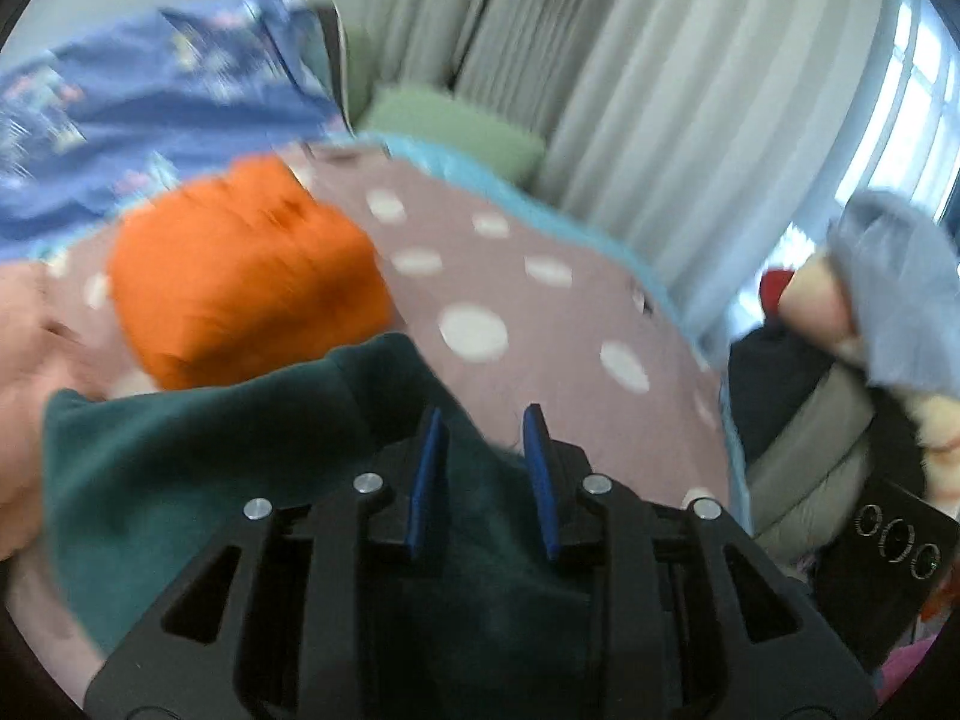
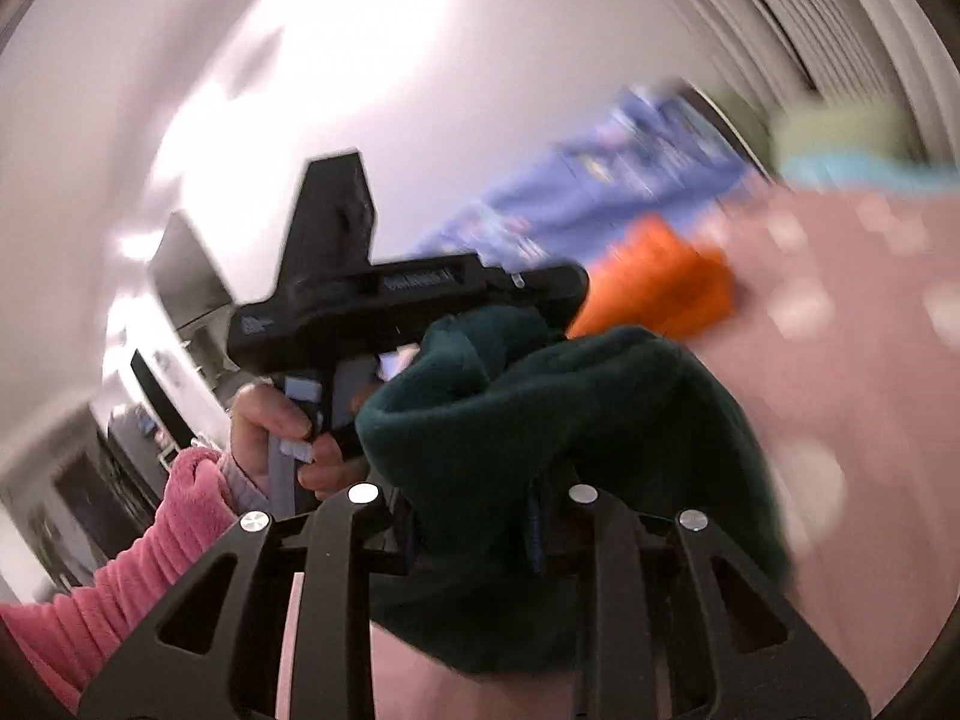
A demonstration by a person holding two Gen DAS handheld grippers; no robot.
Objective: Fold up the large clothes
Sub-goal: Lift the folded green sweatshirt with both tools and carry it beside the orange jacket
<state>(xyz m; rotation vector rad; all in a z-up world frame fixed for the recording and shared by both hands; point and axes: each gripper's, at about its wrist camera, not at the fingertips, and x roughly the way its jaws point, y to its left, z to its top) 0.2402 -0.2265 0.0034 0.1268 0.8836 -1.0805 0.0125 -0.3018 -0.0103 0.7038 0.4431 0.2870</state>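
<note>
Above the dotted bed cover (image 1: 540,324), a dark green garment (image 2: 540,420) was clamped by the right gripper (image 2: 474,516); the left gripper's (image 1: 485,420) fingers were parted narrowly over green cloth, an orange bundle (image 1: 246,276) nearby.

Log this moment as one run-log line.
step: fold in progress | item: dark green garment | right gripper: shut on it | left gripper: open above it | surface: polka-dot bedspread
</note>
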